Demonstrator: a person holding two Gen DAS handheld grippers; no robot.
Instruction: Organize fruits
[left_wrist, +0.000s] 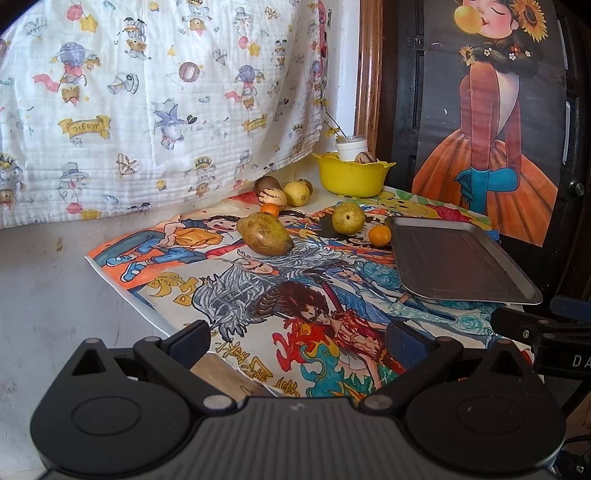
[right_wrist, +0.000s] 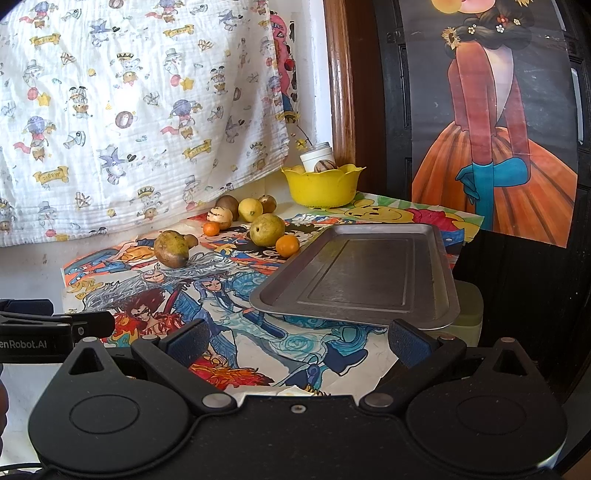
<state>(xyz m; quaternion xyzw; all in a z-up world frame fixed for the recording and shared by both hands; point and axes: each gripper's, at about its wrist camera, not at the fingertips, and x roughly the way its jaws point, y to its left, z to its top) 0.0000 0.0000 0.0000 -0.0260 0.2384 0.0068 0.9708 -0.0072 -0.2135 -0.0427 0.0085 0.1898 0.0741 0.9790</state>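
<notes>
A: Left wrist view first. What do you see?

B: The left gripper (left_wrist: 295, 343) hangs low over a table covered with a cartoon cloth (left_wrist: 236, 295), its two fingers spread wide with nothing between them. The fruit sits at the far side. Nearest is a mango (left_wrist: 265, 233); right of it a pear (left_wrist: 348, 218) with a small orange (left_wrist: 379, 235) just beside it.

A: And behind those?

B: A second small orange (left_wrist: 269, 209) just behind the mango, then a striped melon (left_wrist: 272, 198), a lemon (left_wrist: 296, 192) and a brown fruit (left_wrist: 267, 184) close together near the wall. A yellow bowl (left_wrist: 351, 177) stands in the far corner holding a white jar (left_wrist: 352, 147) and another striped fruit (left_wrist: 365, 158). The metal tray (left_wrist: 458, 258) lies on the right, bare, apart from all the fruit.

A: Now the right wrist view.

B: The right gripper (right_wrist: 297, 343) is also spread wide and holds nothing. It sits at the near end of the tray (right_wrist: 362, 273). The mango (right_wrist: 171, 248) lies to the left, the pear (right_wrist: 267, 229) and orange (right_wrist: 287, 245) just off the tray's far left corner, not touching it as far as I can tell. The bowl (right_wrist: 323, 188) is beyond. The left gripper's finger (right_wrist: 92, 321) shows at the left edge.
</notes>
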